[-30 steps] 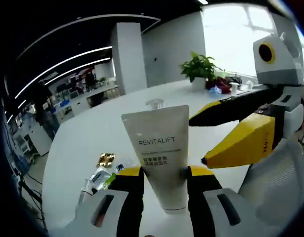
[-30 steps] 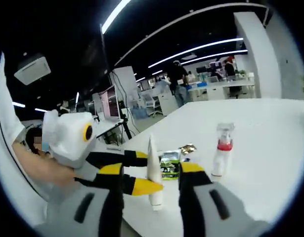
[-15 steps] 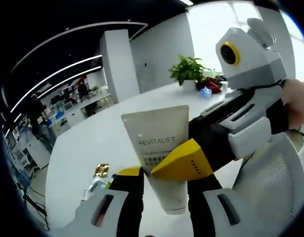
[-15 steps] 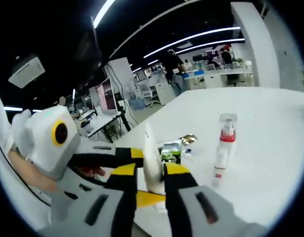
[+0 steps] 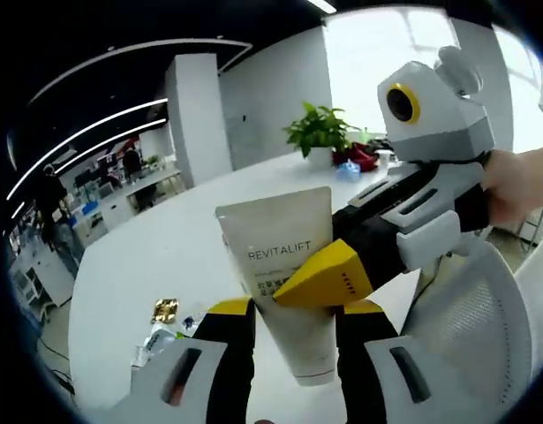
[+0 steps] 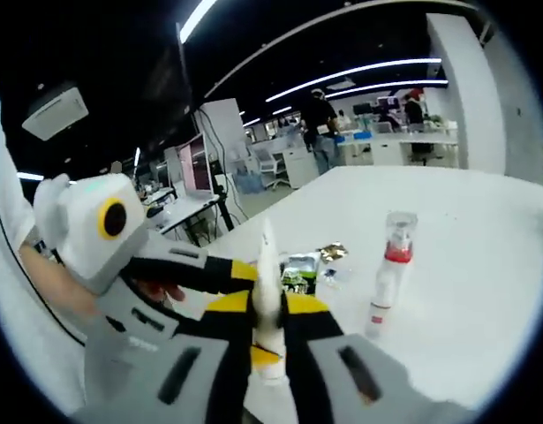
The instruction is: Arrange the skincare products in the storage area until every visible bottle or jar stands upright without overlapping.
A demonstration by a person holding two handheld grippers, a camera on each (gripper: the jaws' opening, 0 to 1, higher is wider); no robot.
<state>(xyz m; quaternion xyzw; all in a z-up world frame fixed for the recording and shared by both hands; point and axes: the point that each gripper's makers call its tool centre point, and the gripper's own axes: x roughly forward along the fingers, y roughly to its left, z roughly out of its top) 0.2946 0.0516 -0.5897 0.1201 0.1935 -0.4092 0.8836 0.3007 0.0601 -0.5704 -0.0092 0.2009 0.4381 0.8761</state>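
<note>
A white tube (image 5: 284,265) marked REVITALIFT stands cap-down between my left gripper's (image 5: 293,311) two yellow-tipped jaws, which are shut on its lower half. From the right, my right gripper (image 5: 311,278) reaches in and its yellow jaw presses on the tube's front. In the right gripper view the same tube (image 6: 269,287) shows edge-on, and my right gripper (image 6: 269,311) is shut on it, with my left gripper (image 6: 250,291) holding it from the left. A clear spray bottle (image 6: 386,274) with a red collar stands upright on the white table (image 6: 456,238).
Small sachets (image 6: 297,269) and a gold packet (image 6: 333,252) lie on the table behind the tube, with the gold packet (image 5: 165,310) low left in the left gripper view. A potted plant (image 5: 317,132) stands at the table's far end. A mesh chair back (image 5: 470,327) is close on the right.
My right gripper came in from the side and its jaws shut onto the tube, which the left gripper keeps holding. Both views shifted slightly with the hands.
</note>
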